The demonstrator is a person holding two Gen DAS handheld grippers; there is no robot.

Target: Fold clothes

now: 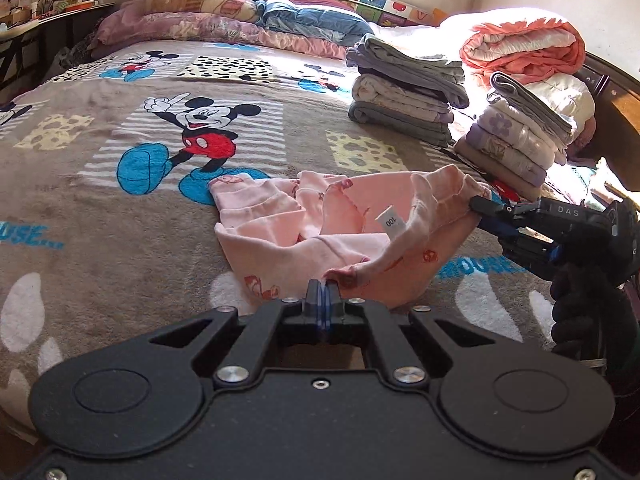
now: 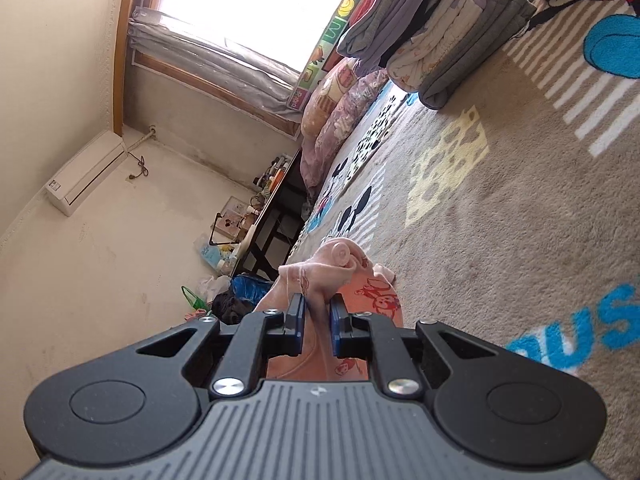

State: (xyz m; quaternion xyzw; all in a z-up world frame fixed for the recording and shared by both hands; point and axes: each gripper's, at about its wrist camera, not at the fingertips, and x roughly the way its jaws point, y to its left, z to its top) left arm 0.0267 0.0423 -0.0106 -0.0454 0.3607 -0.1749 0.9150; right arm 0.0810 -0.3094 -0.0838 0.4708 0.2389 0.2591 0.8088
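Note:
A small pink child's garment (image 1: 320, 224) with red prints and a white size tag lies crumpled on the Mickey Mouse blanket (image 1: 120, 216). My left gripper (image 1: 323, 286) is shut on its near hem. My right gripper (image 1: 478, 203) comes in from the right and pinches the garment's far right edge, lifting it a little. In the right wrist view the right gripper (image 2: 316, 312) holds a bunched fold of the pink garment (image 2: 336, 264) between its blue pads, jaws nearly closed on the cloth.
Two stacks of folded clothes (image 1: 404, 92) (image 1: 520, 136) stand at the right on the bed. A rolled orange quilt (image 1: 524, 48) and pillows (image 1: 200, 12) lie at the back. A dark desk (image 2: 272, 216) with clutter stands beside the bed.

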